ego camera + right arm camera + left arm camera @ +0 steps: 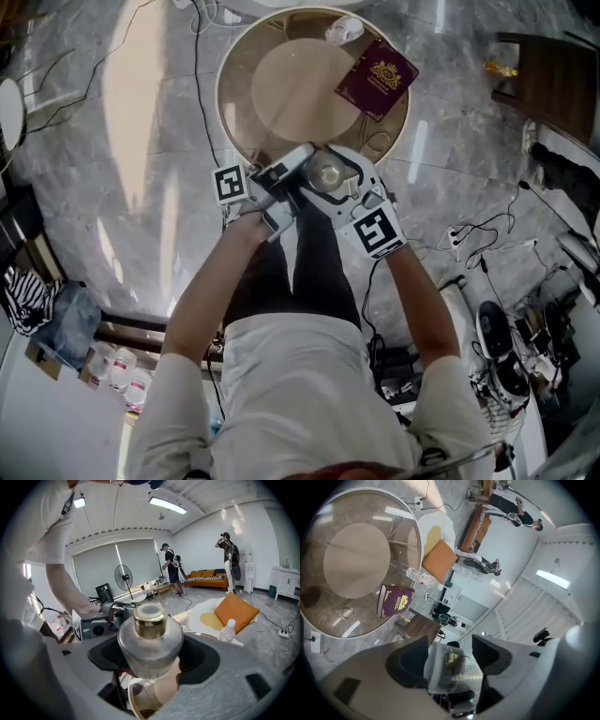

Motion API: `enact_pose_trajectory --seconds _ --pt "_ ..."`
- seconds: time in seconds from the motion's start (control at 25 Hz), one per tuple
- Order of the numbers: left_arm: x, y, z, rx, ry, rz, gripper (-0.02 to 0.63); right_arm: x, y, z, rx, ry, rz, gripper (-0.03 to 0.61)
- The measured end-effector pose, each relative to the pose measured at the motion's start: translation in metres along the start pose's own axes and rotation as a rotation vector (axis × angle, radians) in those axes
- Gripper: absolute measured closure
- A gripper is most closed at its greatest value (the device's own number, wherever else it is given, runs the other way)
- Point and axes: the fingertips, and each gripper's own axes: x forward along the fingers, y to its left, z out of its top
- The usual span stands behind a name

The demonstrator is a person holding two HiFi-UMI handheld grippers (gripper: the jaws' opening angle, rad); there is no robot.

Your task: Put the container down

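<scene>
1. The left gripper (298,169) reaches in from the left. Its pads appear to press on the clear wall of the container (454,672), which fills the gap between its jaws.
2. The container (326,172) is a clear glass jar with a gold cap. It hangs in the air between both grippers, over the near rim of the round glass table (221,94).
3. The right gripper (349,178) has its jaws clamped on the jar's rounded body, just below the cap.
4. The jar looks stiff, smooth and breakable, likely slippery and fairly heavy. The wide body is a safer hold than the cap. It should meet the glass top gently, base flat.
5. The middle of the table is bare. A maroon passport-like booklet (377,77) lies on its right side, well clear of the jar. A plastic water bottle (343,30) sits near the far rim. Nothing seems to block the way down.
</scene>
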Motion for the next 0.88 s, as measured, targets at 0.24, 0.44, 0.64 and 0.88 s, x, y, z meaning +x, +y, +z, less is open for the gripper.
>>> enact_pose_trajectory --seconds 0.24,0.44,0.64,0.88 --pt "-0.004 0.027 0.017 0.001 0.008 0.018 0.345 0.020 -0.006 -0.024 0.014 -0.008 -0.002 0.244" --pt "-0.004 0.056 0.031 0.015 0.037 0.044 0.345 0.037 -0.015 -0.050 0.051 -0.002 -0.014 0.245" --pt "-0.005 0.081 0.044 0.011 0.041 0.044 0.345 0.052 -0.022 -0.074 0.043 0.004 -0.013 0.244" --pt "-0.012 0.107 0.061 0.019 0.044 0.053 0.345 0.074 -0.025 -0.098 0.045 0.009 -0.005 0.245"
